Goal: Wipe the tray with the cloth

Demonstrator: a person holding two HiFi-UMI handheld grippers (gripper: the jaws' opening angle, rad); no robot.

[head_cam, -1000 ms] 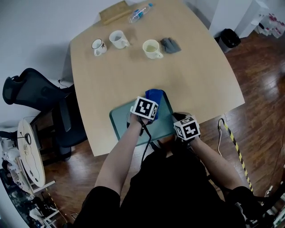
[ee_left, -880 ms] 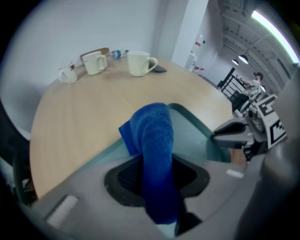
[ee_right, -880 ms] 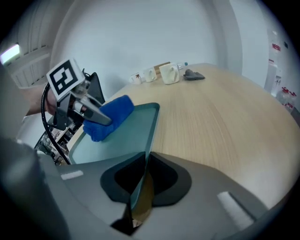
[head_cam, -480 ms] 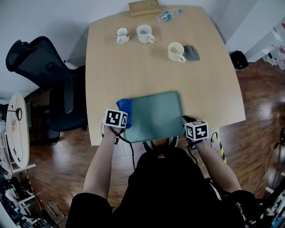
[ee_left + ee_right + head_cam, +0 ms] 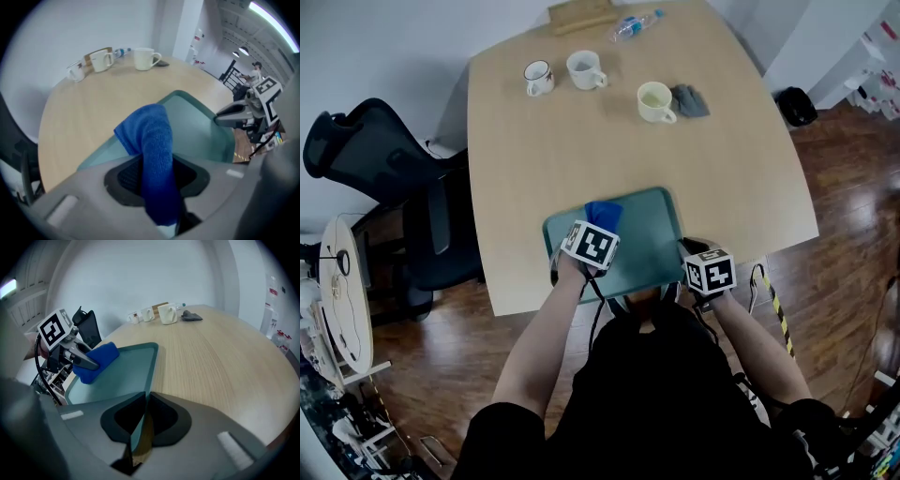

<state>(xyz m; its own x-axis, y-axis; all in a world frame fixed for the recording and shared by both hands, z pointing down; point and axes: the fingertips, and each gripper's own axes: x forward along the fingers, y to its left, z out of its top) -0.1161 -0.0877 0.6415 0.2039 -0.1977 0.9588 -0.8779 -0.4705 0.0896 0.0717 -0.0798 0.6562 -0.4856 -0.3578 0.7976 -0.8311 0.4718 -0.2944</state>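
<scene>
A teal tray [image 5: 647, 246] lies at the table's near edge. A blue cloth [image 5: 603, 214] rests on its far left part, and my left gripper [image 5: 594, 231] is shut on it, pointing steeply down. In the left gripper view the cloth [image 5: 152, 140] hangs bunched between the jaws over the tray [image 5: 201, 126]. My right gripper [image 5: 695, 255] is shut on the tray's near right rim. The right gripper view shows that rim [image 5: 139, 425] pinched between the jaws of my right gripper [image 5: 141, 420]. Farther along the tray [image 5: 126, 373], the cloth [image 5: 98, 359] sits under the left gripper [image 5: 83, 360].
Three mugs [image 5: 538, 77] [image 5: 584, 69] [image 5: 654, 101], a grey rag [image 5: 689, 100], a water bottle [image 5: 635, 25] and a wooden block [image 5: 581, 14] stand at the table's far end. A black office chair [image 5: 384, 178] is at the left. The tray sits right at the near table edge.
The left gripper dragged the cloth out to the tray's left edge and has come back right onto the tray. The right gripper kept its hold on the tray's rim.
</scene>
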